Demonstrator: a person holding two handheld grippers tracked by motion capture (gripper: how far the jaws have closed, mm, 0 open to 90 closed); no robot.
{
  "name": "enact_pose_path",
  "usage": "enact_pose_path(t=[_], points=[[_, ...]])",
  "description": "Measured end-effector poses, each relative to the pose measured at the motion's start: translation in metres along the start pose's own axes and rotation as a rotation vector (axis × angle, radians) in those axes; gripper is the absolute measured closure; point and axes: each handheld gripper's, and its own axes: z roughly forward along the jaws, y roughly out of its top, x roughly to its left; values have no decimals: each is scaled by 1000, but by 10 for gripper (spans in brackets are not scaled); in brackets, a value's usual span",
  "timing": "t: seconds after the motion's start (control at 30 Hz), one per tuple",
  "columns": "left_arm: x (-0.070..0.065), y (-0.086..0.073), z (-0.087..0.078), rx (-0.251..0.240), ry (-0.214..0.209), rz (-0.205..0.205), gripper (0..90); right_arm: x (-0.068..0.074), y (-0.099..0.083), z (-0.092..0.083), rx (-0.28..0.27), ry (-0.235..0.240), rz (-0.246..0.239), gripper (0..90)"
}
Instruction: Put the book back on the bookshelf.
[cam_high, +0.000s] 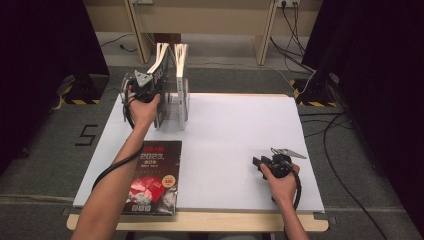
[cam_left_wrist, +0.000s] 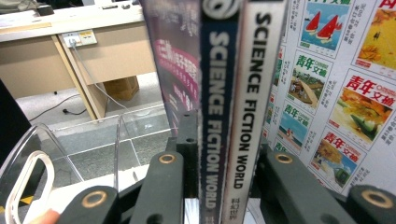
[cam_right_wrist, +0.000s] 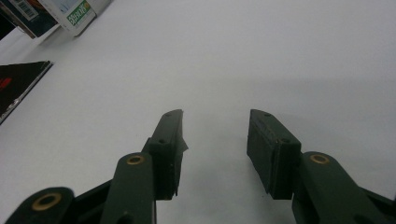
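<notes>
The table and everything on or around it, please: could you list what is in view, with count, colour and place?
Table: one, white top, centre.
Upright magazines: two between the jaws, dark-blue and white spines, in the rack.
Clear rack: one, transparent, table's far-left.
Flat magazine: one, black and red, near-left edge.
Wooden desk: one, beige, behind.
Left gripper: black, closed on the upright magazines.
Right gripper: black, open, nothing between the jaws, over bare table.

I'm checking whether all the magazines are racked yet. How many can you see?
3, perhaps more hidden: two SCIENCE FICTION WORLD issues upright between the left gripper jaws at the rack, and a black one flat on the table.
</notes>
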Motion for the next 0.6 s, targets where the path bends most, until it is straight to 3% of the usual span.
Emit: enact_pose_path(t=[0.23, 0.37, 0.6], points=[[-3, -5, -1, -26, -23, -28, 709, 1, 0, 1, 4, 1, -1, 562], [-2, -8, -1, -37, -62, -48, 637, 1, -1, 1, 7, 0, 11, 561], [-2, -11, -3, -41, -82, -64, 533, 2, 0, 1, 4, 0, -1, 562]])
